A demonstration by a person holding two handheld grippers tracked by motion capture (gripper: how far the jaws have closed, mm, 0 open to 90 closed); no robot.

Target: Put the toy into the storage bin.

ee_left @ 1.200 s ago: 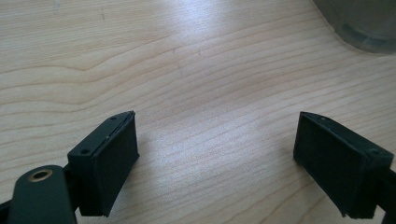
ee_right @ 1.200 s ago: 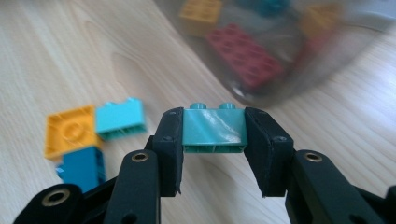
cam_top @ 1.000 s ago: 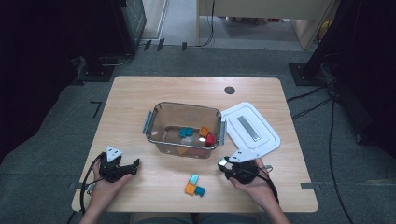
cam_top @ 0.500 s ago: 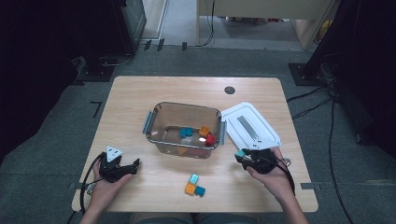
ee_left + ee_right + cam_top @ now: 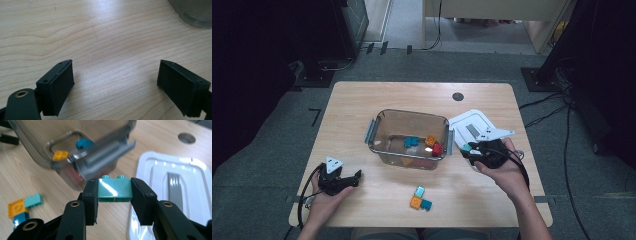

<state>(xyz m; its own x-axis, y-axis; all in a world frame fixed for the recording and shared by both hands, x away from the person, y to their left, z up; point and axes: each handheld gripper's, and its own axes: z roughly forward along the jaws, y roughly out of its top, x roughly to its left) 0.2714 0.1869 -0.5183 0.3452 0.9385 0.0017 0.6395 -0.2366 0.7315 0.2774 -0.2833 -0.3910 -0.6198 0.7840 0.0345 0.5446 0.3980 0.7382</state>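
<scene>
Right claw [image 5: 114,195] clamped on a teal brick [image 5: 114,189], at the clear bin's [image 5: 384,120] three o'clock above the white lid [image 5: 175,195], studs visible in the right gripper view, left claw [image 5: 117,87] apart over bare table [image 5: 100,37]

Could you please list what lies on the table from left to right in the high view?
Left gripper → loose bricks → clear bin → right gripper holding a teal brick → white lid.
</scene>
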